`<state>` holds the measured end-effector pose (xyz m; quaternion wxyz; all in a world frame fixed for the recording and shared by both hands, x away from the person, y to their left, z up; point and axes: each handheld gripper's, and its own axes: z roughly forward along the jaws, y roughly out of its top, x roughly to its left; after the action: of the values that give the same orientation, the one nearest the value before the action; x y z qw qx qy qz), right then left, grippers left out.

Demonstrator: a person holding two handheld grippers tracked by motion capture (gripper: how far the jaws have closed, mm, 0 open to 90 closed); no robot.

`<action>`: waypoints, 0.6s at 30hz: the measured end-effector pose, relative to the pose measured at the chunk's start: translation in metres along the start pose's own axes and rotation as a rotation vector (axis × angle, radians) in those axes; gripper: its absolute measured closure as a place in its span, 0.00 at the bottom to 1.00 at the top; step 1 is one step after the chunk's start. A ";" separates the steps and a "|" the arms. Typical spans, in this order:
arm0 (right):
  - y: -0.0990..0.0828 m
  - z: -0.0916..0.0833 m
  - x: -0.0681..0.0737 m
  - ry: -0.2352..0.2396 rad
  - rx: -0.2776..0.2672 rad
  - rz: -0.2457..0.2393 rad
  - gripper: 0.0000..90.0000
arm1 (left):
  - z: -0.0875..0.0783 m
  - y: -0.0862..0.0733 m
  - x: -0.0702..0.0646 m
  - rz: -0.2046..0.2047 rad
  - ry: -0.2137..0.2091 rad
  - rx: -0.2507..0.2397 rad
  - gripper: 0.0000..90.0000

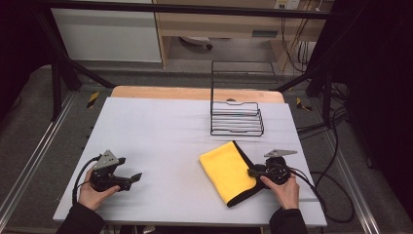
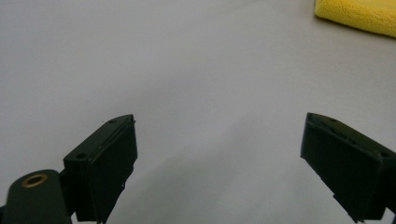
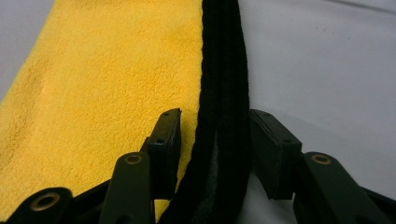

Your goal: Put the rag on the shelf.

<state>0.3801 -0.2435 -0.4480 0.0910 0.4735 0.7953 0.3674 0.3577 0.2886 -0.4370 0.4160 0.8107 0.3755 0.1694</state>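
We've got the folded yellow cloth [image 1: 227, 170] lying flat near the right front of the tabletop [image 1: 160, 131], just in front of the wire rack [image 1: 237, 118] by the far edge. It's microfibre by the look — light, limp, grippy pile, not fragile; we judge it will sag and unfold if lifted from one point only. Best bite is the black hem [image 3: 223, 116] along its right side: thick, layered, gives the pads something to pinch. The right tool [image 1: 253, 171] is already astride that hem, jaws narrowed around it with the black band between them — in the right gripper view both pads sit beside the band, and we can't see them pressing it yet. The left tool [image 1: 130, 178] sits wide and empty near the left front of the tabletop, well apart from the cloth. We'd take all layers of the hem, or the fold slips open.
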 end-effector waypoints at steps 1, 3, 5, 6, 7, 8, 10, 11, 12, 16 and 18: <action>0.000 0.000 0.000 0.009 0.003 0.009 0.65 | 0.000 0.000 0.000 0.002 0.001 0.000 0.12; -0.001 0.000 0.000 0.011 0.006 0.014 0.66 | 0.000 0.000 0.000 0.002 0.000 0.000 0.12; -0.001 0.000 0.001 0.018 0.010 0.027 0.70 | 0.000 0.000 0.000 0.004 0.000 0.003 0.12; -0.001 0.000 0.002 0.021 0.012 0.035 0.74 | 0.000 0.000 0.000 0.004 -0.001 0.003 0.12; -0.001 0.000 0.002 0.023 0.010 0.037 0.77 | 0.000 0.000 0.000 0.004 0.000 0.004 0.12; -0.001 0.000 0.002 0.023 0.010 0.037 0.77 | 0.000 0.000 -0.001 0.004 0.000 0.005 0.12; 0.000 -0.003 0.004 0.028 0.015 0.045 0.85 | 0.000 0.000 -0.001 0.003 0.000 0.004 0.12; 0.000 -0.004 0.007 0.031 0.027 0.048 0.87 | 0.000 0.000 -0.001 0.003 0.001 0.003 0.12; 0.000 -0.004 0.007 0.031 0.027 0.048 0.87 | 0.000 0.000 -0.001 0.002 0.001 0.003 0.12; 0.000 -0.013 0.016 0.025 0.023 0.069 0.89 | 0.000 0.000 -0.002 -0.001 -0.002 0.003 0.12; -0.001 -0.015 0.018 0.031 0.019 0.076 0.89 | 0.001 0.000 -0.002 -0.001 -0.002 0.005 0.12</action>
<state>0.3625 -0.2370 -0.4341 0.0602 0.4983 0.7815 0.3705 0.3567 0.2863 -0.4371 0.4142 0.8117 0.3761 0.1673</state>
